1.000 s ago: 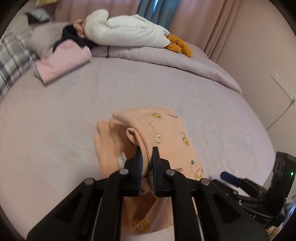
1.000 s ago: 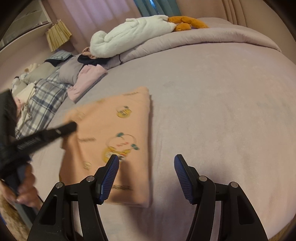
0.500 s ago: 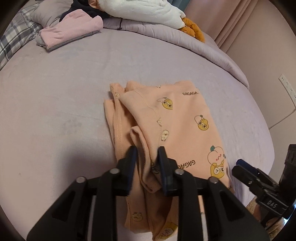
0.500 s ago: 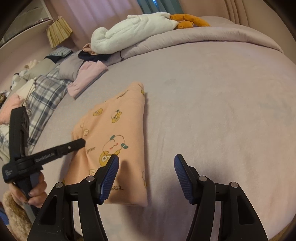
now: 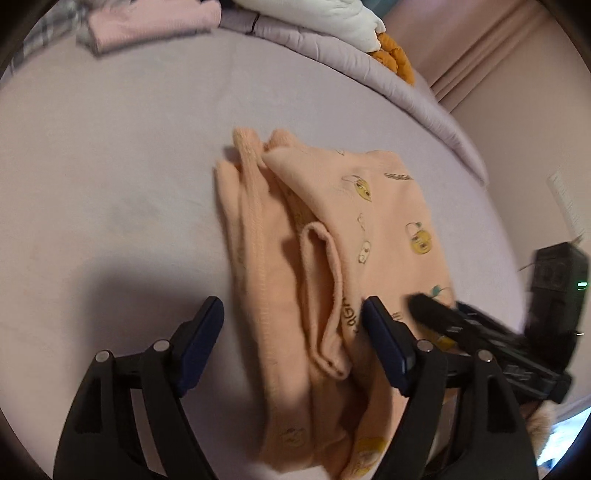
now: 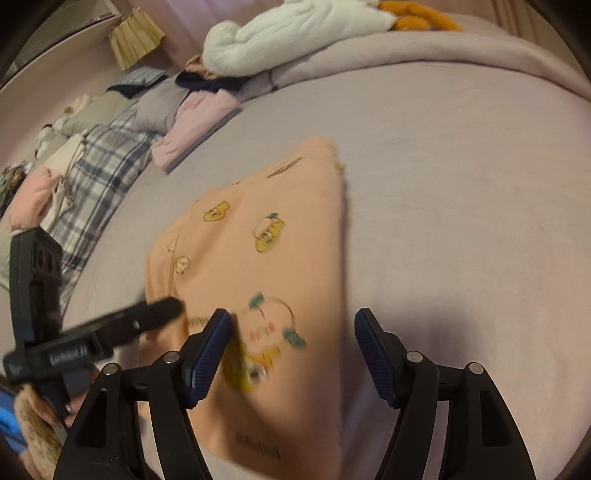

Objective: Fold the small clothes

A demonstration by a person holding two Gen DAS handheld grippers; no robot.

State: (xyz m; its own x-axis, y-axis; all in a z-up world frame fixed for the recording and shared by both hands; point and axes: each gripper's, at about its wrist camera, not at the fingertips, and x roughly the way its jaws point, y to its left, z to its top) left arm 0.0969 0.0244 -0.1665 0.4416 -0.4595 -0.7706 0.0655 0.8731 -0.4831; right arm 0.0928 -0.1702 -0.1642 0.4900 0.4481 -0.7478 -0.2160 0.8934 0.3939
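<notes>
A small peach garment (image 5: 332, 236) with yellow cartoon prints lies folded on the lilac bed. In the right wrist view it (image 6: 280, 258) is a flat rectangle. A sleeve cuff (image 5: 325, 295) lies loose on its near left side. My left gripper (image 5: 291, 332) is open, its fingers either side of that cuff, holding nothing. My right gripper (image 6: 291, 350) is open and empty over the garment's near right corner. Each gripper shows in the other's view: the right one at the right edge (image 5: 480, 332), the left one at the left (image 6: 92, 332).
The lilac bed sheet (image 6: 461, 177) stretches to the right. A folded pink garment (image 6: 195, 125), plaid fabric (image 6: 99, 166) and other clothes lie at the far left. A white plush (image 6: 295, 33) and orange toy (image 5: 391, 55) rest on the rolled duvet at the back.
My left gripper has opened and let go of the peach sleeve, which now lies on the folded garment. My right gripper stayed open and moved closer over the garment.
</notes>
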